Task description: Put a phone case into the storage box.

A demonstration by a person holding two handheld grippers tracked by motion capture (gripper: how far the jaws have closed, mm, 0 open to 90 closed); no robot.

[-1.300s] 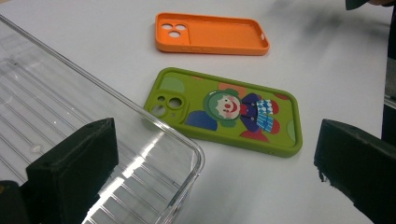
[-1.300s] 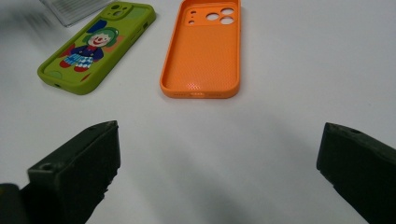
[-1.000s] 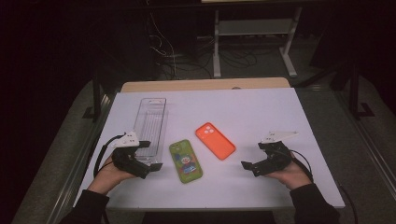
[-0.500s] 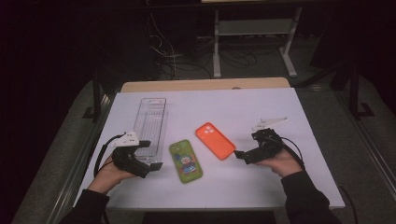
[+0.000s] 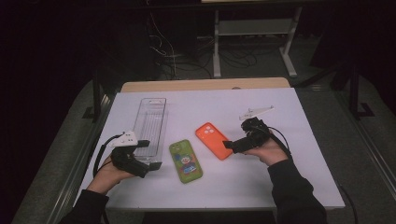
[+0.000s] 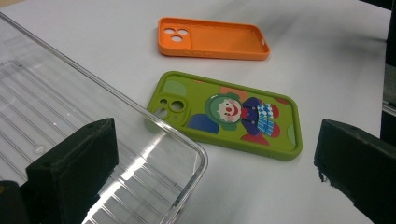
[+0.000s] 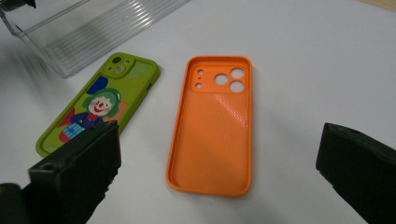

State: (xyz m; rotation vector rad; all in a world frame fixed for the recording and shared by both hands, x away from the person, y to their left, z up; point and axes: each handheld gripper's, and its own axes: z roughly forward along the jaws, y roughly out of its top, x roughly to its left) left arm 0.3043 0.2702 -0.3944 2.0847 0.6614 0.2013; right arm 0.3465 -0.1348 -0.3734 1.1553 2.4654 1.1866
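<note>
**Three cameras, one shared patch**

The high view looks forward and down over the whole table [image 5: 289,182]. Each gripper view sits low and close, facing inward from opposite sides. All three share the orange case [image 7: 212,135], green case [image 6: 229,114] and clear tray [image 6: 70,107].

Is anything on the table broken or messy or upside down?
Nothing looks broken or spilled. The orange phone case lies hollow side up, while the green clown case lies picture side up. Both sit slanted beside the clear tray. The right gripper is open, close to the orange case.
</note>
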